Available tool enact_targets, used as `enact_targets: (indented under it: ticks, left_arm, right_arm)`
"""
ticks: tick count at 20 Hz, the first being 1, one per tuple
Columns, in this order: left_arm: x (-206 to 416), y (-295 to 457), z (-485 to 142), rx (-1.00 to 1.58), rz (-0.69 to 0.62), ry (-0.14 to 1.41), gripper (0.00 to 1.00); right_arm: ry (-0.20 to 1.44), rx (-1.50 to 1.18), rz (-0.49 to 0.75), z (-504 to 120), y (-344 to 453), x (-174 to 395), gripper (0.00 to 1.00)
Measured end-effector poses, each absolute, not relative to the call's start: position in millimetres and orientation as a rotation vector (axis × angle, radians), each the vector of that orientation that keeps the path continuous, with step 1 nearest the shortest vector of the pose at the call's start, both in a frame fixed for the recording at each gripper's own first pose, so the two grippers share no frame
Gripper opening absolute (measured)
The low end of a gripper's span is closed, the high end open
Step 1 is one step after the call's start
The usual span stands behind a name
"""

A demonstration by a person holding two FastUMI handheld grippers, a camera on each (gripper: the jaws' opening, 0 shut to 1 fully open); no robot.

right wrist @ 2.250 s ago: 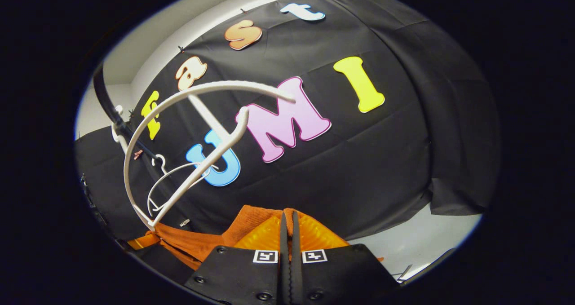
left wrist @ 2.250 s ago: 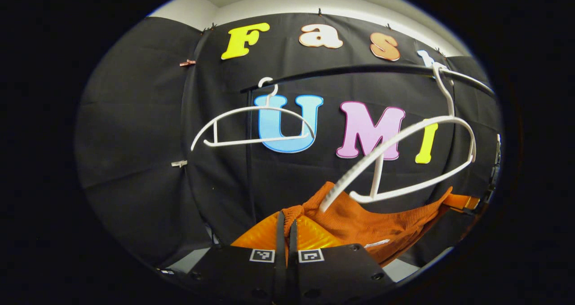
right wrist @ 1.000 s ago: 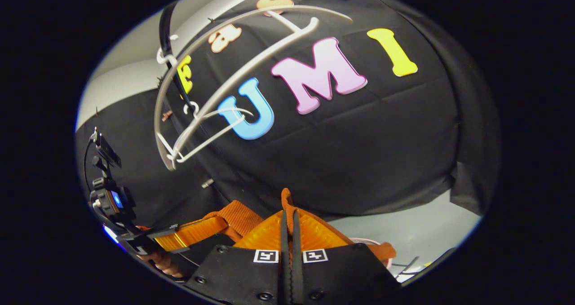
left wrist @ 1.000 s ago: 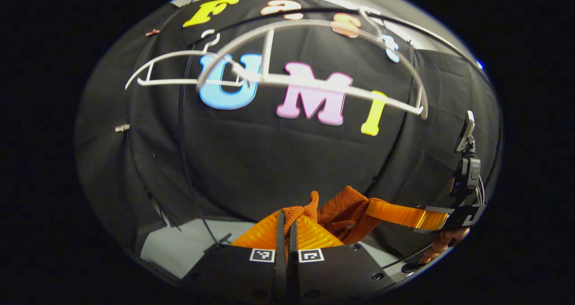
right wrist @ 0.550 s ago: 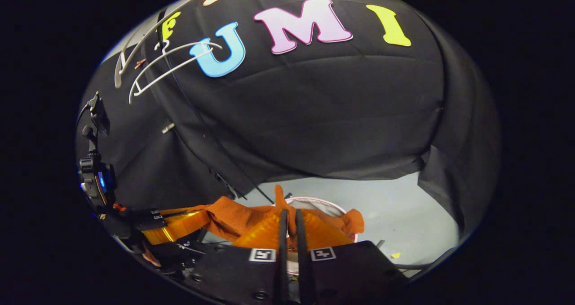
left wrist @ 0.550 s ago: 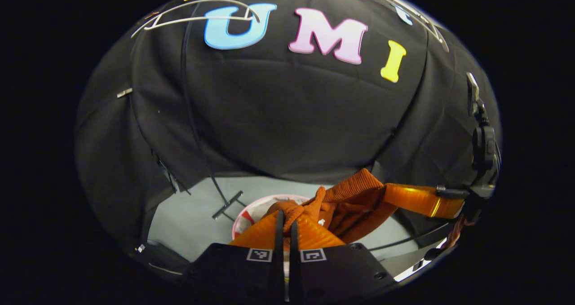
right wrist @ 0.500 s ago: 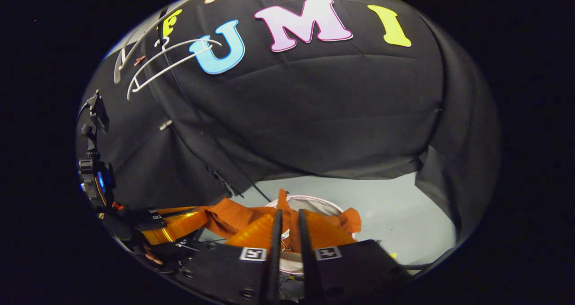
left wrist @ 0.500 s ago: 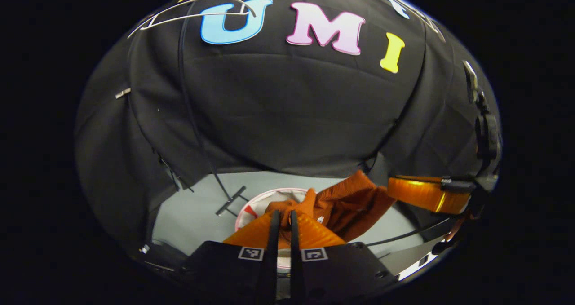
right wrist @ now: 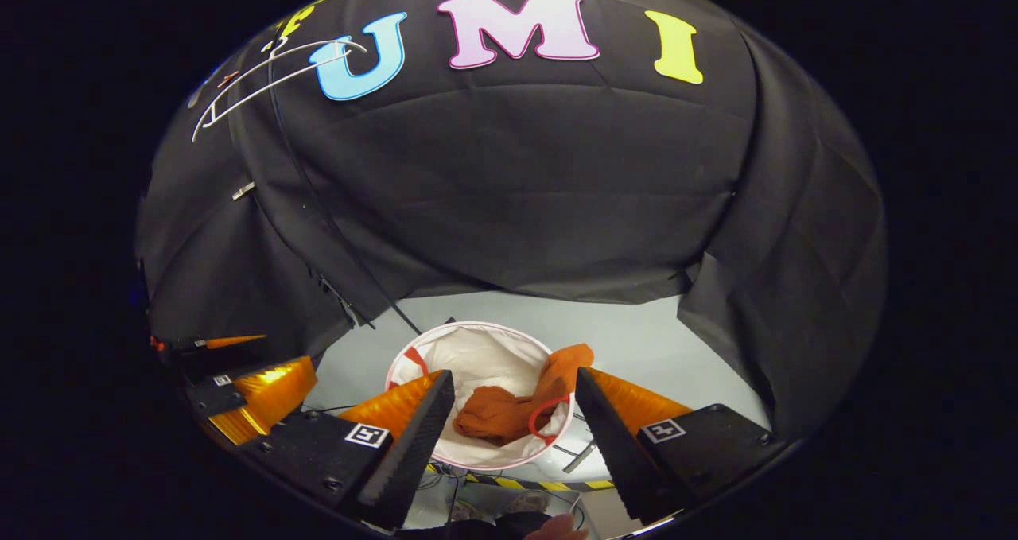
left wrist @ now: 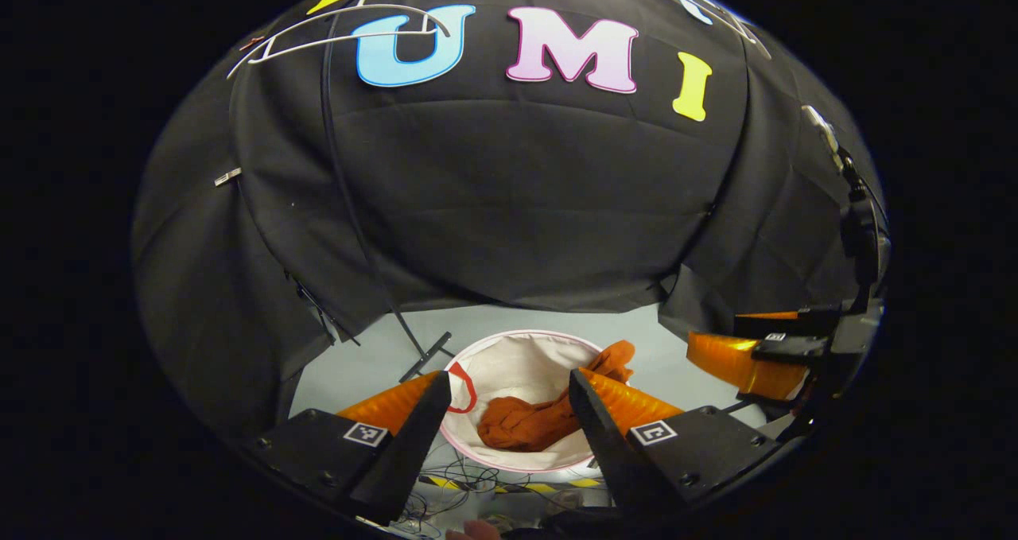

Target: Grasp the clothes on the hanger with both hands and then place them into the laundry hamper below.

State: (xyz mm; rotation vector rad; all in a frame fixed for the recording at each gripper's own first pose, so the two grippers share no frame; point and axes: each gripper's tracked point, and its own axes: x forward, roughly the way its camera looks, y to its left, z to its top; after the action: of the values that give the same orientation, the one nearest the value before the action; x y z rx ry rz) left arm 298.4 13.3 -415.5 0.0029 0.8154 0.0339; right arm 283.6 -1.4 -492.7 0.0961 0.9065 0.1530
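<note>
Dropped into the hamper, both grippers spread wide.

Left gripper [left wrist: 501, 425] and right gripper [right wrist: 513, 421] opened above, lower centre, to release; rust-orange knitted garment [left wrist: 529, 421] crumpled inside round white fabric laundry hamper [left wrist: 509, 357], one fold over the rim.

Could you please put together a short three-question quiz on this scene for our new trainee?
1. True or false: the left gripper is shut on the orange garment.
2. Where does the garment lie? A) on a hanger B) in the white hamper, one end draped over its rim C) on the floor beside the hamper
3. Fill in: in the right gripper view, the right gripper stands ____ above the hamper.

Key
1. False: its fingers are spread wide, with the garment below them in the hamper.
2. B
3. open
</note>
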Motion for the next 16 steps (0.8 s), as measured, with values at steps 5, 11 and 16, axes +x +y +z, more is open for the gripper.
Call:
enact_targets:
  ticks: [5, 11, 16]
  left_arm:
    - [293, 14, -377, 0.004, 0.033, 0.738, 0.95]
    - [277, 30, -309, -0.03, 0.054, 0.619, 0.95]
    - [257, 42, -243, -0.029, 0.051, 0.492, 0.96]
  right_arm:
    - [0.811, 0.089, 0.161, -448, 7, 278, 0.99]
    - [0.689, 0.096, 0.128, -370, 22, 265, 0.99]
    - [0.562, 0.098, 0.103, -294, 29, 252, 0.99]
